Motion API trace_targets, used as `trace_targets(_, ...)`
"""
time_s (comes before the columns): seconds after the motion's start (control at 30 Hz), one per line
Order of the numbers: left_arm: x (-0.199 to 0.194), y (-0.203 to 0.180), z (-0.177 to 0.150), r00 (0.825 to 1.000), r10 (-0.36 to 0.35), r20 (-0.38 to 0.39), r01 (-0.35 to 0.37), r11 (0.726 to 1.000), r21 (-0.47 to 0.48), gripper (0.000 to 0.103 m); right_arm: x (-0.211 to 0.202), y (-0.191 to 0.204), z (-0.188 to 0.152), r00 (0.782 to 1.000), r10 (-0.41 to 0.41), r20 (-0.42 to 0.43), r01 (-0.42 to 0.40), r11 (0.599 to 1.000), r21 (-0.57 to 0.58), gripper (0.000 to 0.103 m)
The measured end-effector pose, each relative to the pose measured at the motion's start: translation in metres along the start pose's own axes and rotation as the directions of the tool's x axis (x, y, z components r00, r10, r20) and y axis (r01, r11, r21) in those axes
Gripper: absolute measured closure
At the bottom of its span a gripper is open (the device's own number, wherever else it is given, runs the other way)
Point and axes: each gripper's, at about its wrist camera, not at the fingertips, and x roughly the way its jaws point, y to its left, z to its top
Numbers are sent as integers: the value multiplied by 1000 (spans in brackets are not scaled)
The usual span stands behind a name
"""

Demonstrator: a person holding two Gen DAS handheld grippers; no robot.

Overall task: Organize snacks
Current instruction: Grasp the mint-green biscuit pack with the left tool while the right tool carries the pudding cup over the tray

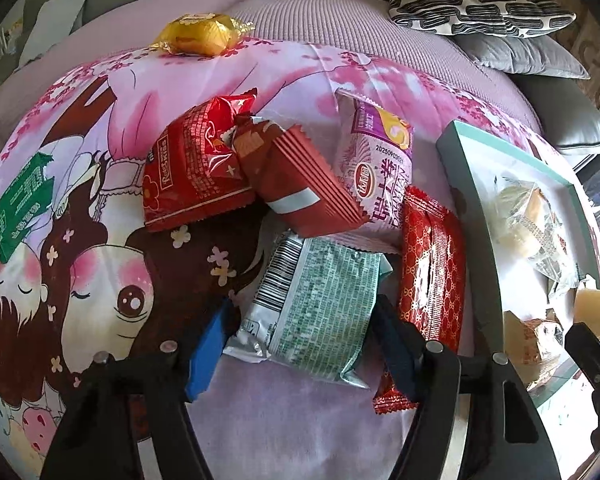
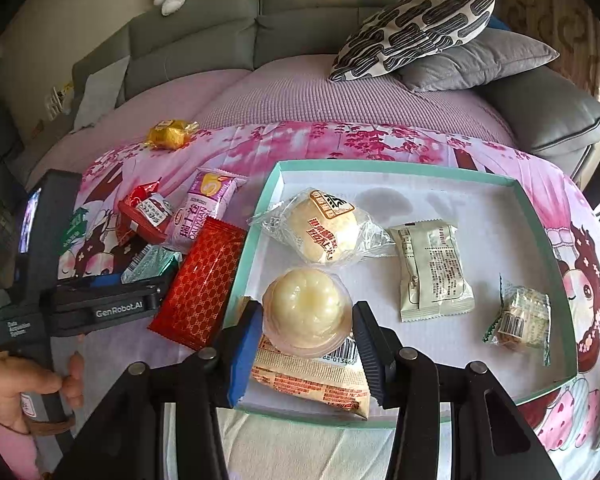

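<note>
My left gripper (image 1: 302, 350) points down at a heap of snacks on the pink cartoon cloth. Its pads touch both sides of a green-and-silver packet (image 1: 320, 312), which lies on the cloth. Around it lie a patterned red packet (image 1: 430, 268), a dark red wafer pack (image 1: 300, 184), a red bag (image 1: 192, 172) and a purple-white packet (image 1: 380, 160). My right gripper (image 2: 308, 332) is shut on a pale round jelly cup (image 2: 306, 312), held over an orange packet (image 2: 312, 384) at the near edge of the teal-rimmed tray (image 2: 380, 166).
The tray also holds a clear-wrapped bun (image 2: 320, 228), a pale green packet (image 2: 432, 268) and a small green-edged snack (image 2: 520, 316). A gold-wrapped sweet (image 1: 200, 34) and a green packet (image 1: 20, 204) lie apart. Cushions (image 2: 416, 28) sit behind. A hand (image 2: 16, 392) grips the left tool.
</note>
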Motion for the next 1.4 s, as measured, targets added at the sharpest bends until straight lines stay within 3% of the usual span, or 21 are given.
trace_targets(0.47, 1, 4, 2, 999, 41, 1, -41, 999, -5, 48, 2, -6, -1, 1000, 3, -10, -3, 1000, 26, 54)
trace_targets(0.73, -2, 10, 0, 999, 40, -13, -41, 998, -45, 51, 4, -10, -2, 1000, -2, -17, 2, 999, 35, 54)
trace_targets(1.03, -13, 11, -5, 999, -43, -24, 41, 995, -88, 51, 4, -10, -2, 1000, -4, -16, 5, 999, 43, 54)
trace_targets(1.4, -46, -5, -11, 994, -94, 63, 97, 995, -35, 52, -2, -15, 1, 1000, -4, 8, 3, 998, 64, 54)
